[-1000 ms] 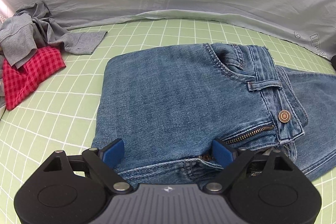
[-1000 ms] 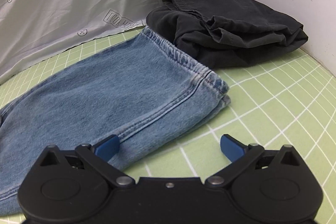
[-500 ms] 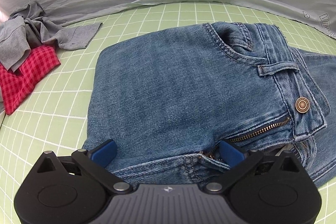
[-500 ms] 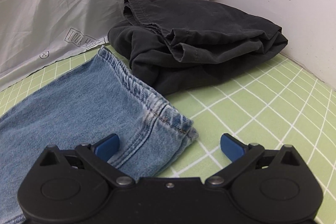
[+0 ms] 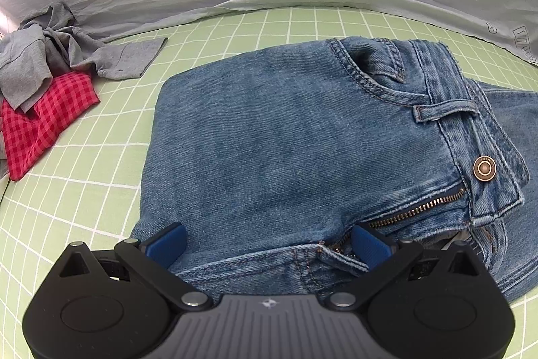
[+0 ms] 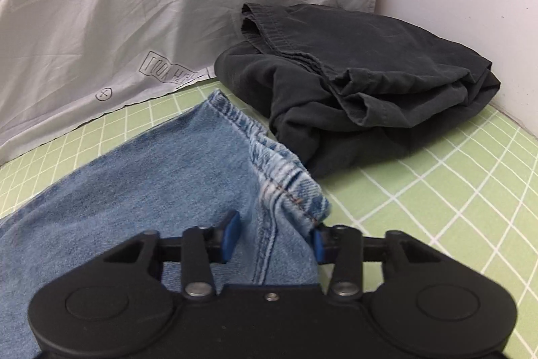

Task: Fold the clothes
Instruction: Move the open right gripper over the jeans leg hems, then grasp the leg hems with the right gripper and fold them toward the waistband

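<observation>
On the green mat with white grid lines, a crumpled grey shirt lies on a red checked cloth at far left. The blue denim jeans lie in the middle. The left gripper is spread wide over their zipper area, grasping nothing. The right gripper is closing on the jeans' leg hem, beside a folded black garment.
</observation>
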Demonstrator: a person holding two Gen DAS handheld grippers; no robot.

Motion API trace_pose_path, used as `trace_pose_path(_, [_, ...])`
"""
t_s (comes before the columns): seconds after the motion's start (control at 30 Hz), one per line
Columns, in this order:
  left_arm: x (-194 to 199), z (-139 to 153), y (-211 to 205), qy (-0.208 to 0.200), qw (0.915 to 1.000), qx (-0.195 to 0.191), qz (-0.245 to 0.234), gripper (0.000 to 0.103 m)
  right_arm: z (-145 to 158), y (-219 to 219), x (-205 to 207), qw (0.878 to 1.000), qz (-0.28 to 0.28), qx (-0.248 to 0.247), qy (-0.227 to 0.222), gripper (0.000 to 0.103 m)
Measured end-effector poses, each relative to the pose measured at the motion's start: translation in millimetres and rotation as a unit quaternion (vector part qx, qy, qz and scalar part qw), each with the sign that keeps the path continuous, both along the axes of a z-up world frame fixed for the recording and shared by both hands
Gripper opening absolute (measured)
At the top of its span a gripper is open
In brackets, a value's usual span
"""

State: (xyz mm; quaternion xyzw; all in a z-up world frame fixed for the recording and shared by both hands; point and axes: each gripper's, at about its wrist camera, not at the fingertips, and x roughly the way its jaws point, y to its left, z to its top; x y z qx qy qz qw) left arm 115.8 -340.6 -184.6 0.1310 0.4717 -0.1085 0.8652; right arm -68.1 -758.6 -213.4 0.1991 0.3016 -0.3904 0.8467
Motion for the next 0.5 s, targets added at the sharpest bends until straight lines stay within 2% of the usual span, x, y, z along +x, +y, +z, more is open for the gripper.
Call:
trace_pose_path(0.2, [0,-1,1,-0.001,1.0,-0.002,0.0,0.103,16,14,6,0.996,0.037,0.054,-0.063,0.024])
trace_pose_path(0.33, [-1,-1,2,-0.002,1.0,-0.004,0.0,0.103,34,33,17,0.988,0.073,0.083,-0.105,0.024])
trace_pose_path(0.5, [-2,-2,4,-0.004,1.0,-0.008,-0.001,0.103,55,67,42,0.975,0.14,0.108,-0.138,0.024])
